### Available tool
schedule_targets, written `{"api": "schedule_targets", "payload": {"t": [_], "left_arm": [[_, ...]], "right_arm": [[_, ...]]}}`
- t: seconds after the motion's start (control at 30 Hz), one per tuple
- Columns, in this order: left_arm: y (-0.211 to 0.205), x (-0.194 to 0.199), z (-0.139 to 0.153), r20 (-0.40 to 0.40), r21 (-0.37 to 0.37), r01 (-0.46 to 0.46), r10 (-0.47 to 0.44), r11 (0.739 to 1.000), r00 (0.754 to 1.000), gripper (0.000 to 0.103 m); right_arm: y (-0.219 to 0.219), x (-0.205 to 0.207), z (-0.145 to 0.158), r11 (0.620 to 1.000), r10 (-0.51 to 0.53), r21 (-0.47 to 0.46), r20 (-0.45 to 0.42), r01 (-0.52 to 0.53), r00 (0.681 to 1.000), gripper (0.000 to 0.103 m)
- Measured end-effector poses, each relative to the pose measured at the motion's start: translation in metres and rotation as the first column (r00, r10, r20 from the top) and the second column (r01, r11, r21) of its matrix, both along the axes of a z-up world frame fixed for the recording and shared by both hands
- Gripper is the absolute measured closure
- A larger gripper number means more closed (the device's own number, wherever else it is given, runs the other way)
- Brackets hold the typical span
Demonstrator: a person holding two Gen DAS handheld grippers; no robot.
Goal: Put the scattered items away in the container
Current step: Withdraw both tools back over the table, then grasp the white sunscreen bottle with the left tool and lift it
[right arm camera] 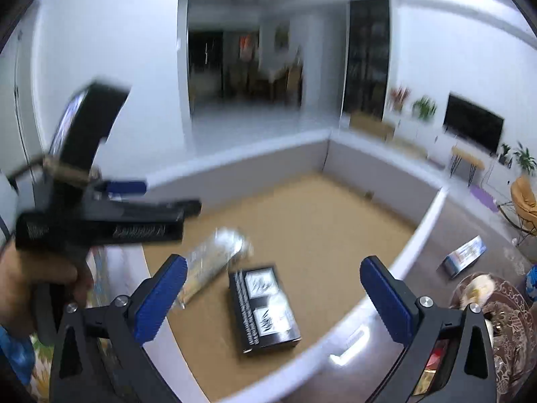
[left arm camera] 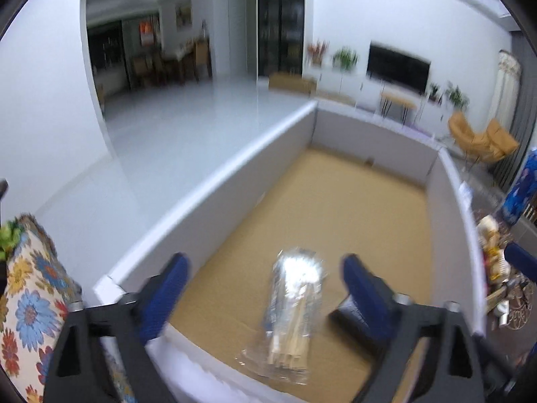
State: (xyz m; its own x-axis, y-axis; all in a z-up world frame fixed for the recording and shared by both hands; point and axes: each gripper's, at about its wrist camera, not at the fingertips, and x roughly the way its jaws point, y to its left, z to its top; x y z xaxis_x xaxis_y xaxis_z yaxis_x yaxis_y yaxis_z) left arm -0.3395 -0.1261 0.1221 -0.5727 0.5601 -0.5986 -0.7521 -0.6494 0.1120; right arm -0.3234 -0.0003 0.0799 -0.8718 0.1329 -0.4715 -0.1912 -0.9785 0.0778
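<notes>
The container is a big white-walled box with a brown cardboard floor. A clear packet of pale wooden sticks lies flat on that floor. Beside it lies a flat black case, partly hidden by my finger. My left gripper hangs open above the packet and touches nothing. In the right wrist view, the black case and the packet lie loose in the container. My right gripper stands wide open over them. The left gripper shows at the left, held by a hand.
Right of the container, a blue and white carton lies on the dark table. An ornate glass plate with small items sits near it. A floral cloth lies at the container's left corner. A blue packet stands far right.
</notes>
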Motion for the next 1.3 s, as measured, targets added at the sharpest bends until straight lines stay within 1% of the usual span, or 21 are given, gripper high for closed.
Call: {"api": "schedule_targets", "payload": {"t": [0.07, 0.17, 0.23, 0.27, 0.33, 0.37, 0.4, 0.43, 0.5, 0.53, 0.63, 0.67, 0.73, 0.83, 0.9, 0.93, 0.97, 1.1, 1.3], "left_arm": [[-0.003, 0.028, 0.019, -0.037, 0.055, 0.053, -0.051, 0.997, 0.998, 0.000], [0.002, 0.071, 0.039, -0.059, 0.091, 0.145, -0.140, 0.985, 0.988, 0.000], [0.008, 0.108, 0.047, -0.064, 0.103, 0.216, -0.210, 0.971, 0.976, 0.000], [0.010, 0.127, 0.049, -0.064, 0.107, 0.253, -0.247, 0.962, 0.967, 0.000], [0.017, 0.164, 0.046, -0.045, 0.089, 0.339, -0.336, 0.937, 0.941, 0.000], [0.022, 0.183, 0.041, -0.030, 0.071, 0.382, -0.381, 0.922, 0.924, 0.000], [0.031, 0.199, 0.031, -0.013, 0.059, 0.429, -0.429, 0.901, 0.903, 0.000], [0.042, 0.213, 0.019, 0.020, 0.031, 0.469, -0.469, 0.883, 0.883, 0.000], [0.059, 0.244, -0.012, 0.105, -0.031, 0.538, -0.533, 0.842, 0.840, 0.000], [0.066, 0.257, -0.032, 0.144, -0.068, 0.563, -0.550, 0.824, 0.822, 0.000], [0.082, 0.285, -0.084, 0.207, -0.166, 0.590, -0.557, 0.790, 0.804, 0.000], [0.086, 0.291, -0.097, 0.216, -0.190, 0.593, -0.556, 0.782, 0.803, 0.000], [0.095, 0.302, -0.118, 0.221, -0.232, 0.590, -0.548, 0.774, 0.807, 0.000], [0.096, 0.301, -0.139, 0.237, -0.257, 0.573, -0.524, 0.778, 0.818, 0.000], [0.100, 0.299, -0.148, 0.256, -0.267, 0.559, -0.502, 0.785, 0.826, 0.000], [0.101, 0.300, -0.149, 0.237, -0.275, 0.547, -0.496, 0.791, 0.836, 0.000], [0.102, 0.301, -0.150, 0.229, -0.285, 0.544, -0.495, 0.790, 0.838, 0.000], [0.111, 0.304, -0.149, 0.234, -0.288, 0.541, -0.490, 0.790, 0.840, 0.000], [0.130, 0.307, -0.154, 0.219, -0.268, 0.535, -0.490, 0.802, 0.844, 0.000]], "right_arm": [[0.014, 0.025, 0.001, 1.000, -0.023, 0.018, -0.030, 0.023, 0.999, 0.000], [0.041, 0.069, -0.011, 0.997, -0.066, 0.026, -0.024, 0.067, 0.998, 0.000], [0.061, 0.098, -0.024, 0.995, -0.102, 0.025, 0.008, 0.101, 0.995, 0.000], [0.074, 0.117, -0.036, 0.991, -0.129, 0.027, 0.041, 0.128, 0.991, 0.000], [0.097, 0.149, -0.062, 0.984, -0.179, 0.030, 0.108, 0.177, 0.978, 0.000], [0.112, 0.164, -0.077, 0.979, -0.205, 0.029, 0.141, 0.203, 0.969, 0.000], [0.125, 0.181, -0.090, 0.973, -0.232, 0.027, 0.176, 0.230, 0.957, 0.000], [0.137, 0.197, -0.102, 0.965, -0.261, 0.027, 0.213, 0.261, 0.942, 0.000], [0.156, 0.231, -0.130, 0.944, -0.322, 0.033, 0.294, 0.328, 0.900, 0.000], [0.165, 0.247, -0.139, 0.934, -0.345, 0.030, 0.329, 0.355, 0.879, 0.000], [0.183, 0.289, -0.157, 0.914, -0.383, 0.030, 0.392, 0.404, 0.836, 0.000], [0.187, 0.302, -0.161, 0.908, -0.396, 0.036, 0.406, 0.418, 0.824, 0.000], [0.191, 0.324, -0.165, 0.896, -0.416, 0.039, 0.421, 0.443, 0.806, 0.000], [0.201, 0.346, -0.172, 0.878, -0.440, 0.026, 0.434, 0.477, 0.786, 0.000], [0.205, 0.353, -0.171, 0.872, -0.439, -0.008, 0.426, 0.489, 0.791, 0.000], [0.209, 0.355, -0.170, 0.868, -0.440, -0.024, 0.422, 0.495, 0.792, 0.000], [0.211, 0.354, -0.171, 0.866, -0.440, -0.036, 0.420, 0.499, 0.793, 0.000], [0.230, 0.351, -0.174, 0.847, -0.431, -0.114, 0.423, 0.519, 0.797, 0.000], [0.242, 0.344, -0.177, 0.842, -0.437, -0.120, 0.421, 0.526, 0.795, 0.000]]}}
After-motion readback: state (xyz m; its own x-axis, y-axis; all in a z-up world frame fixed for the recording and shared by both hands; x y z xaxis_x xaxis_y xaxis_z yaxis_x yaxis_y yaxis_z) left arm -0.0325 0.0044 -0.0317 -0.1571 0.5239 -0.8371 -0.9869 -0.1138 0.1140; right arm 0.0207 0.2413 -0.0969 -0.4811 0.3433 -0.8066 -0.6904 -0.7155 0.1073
